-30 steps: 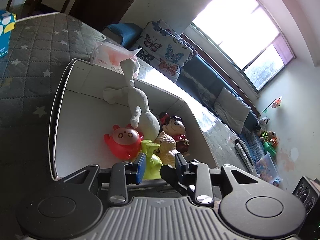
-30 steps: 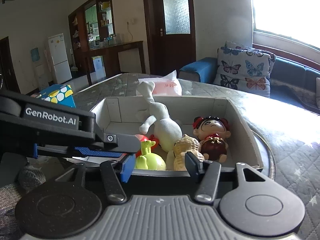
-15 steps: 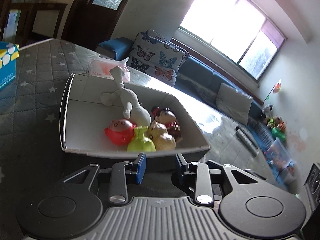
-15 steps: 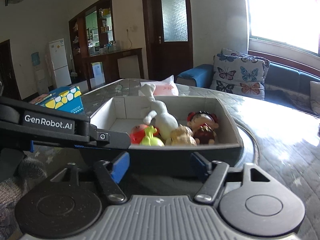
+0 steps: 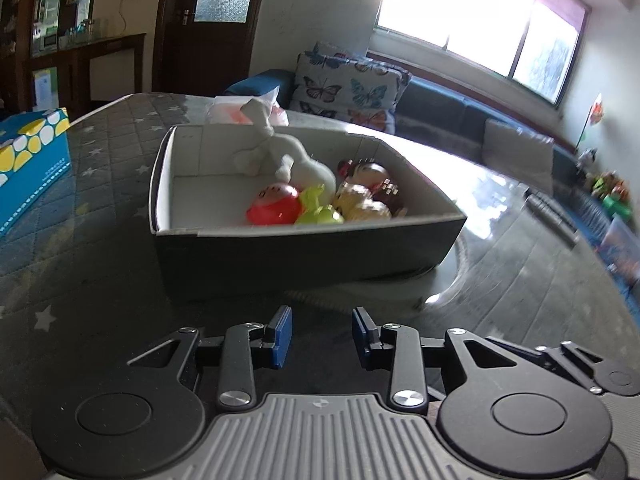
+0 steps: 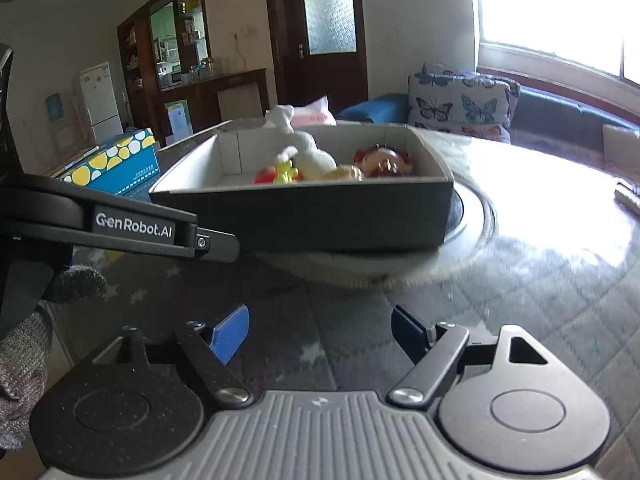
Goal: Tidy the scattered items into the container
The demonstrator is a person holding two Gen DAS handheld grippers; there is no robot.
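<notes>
Both tools (image 5: pixel 322 334) (image 6: pixel 320 330) empty, jaws just opening; toys prob. all in box (image 5: pixel 312 248).

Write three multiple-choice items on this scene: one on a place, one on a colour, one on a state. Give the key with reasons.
1. Where does the white plush toy lie?
A. on the tablecloth beside the box
B. inside the box
C. on the sofa

2. What colour is the tissue carton on the table to the left of the box?
A. red and black
B. plain white
C. blue with yellow and white spots

3. What is between the pads of the left gripper?
A. nothing
B. the green toy
C. the rim of the box

Key: 1 B, it leans on the box's back wall, among the other toys; 2 C, the spotted pattern shows in both views; 3 A, only tablecloth shows in the gap.
</notes>
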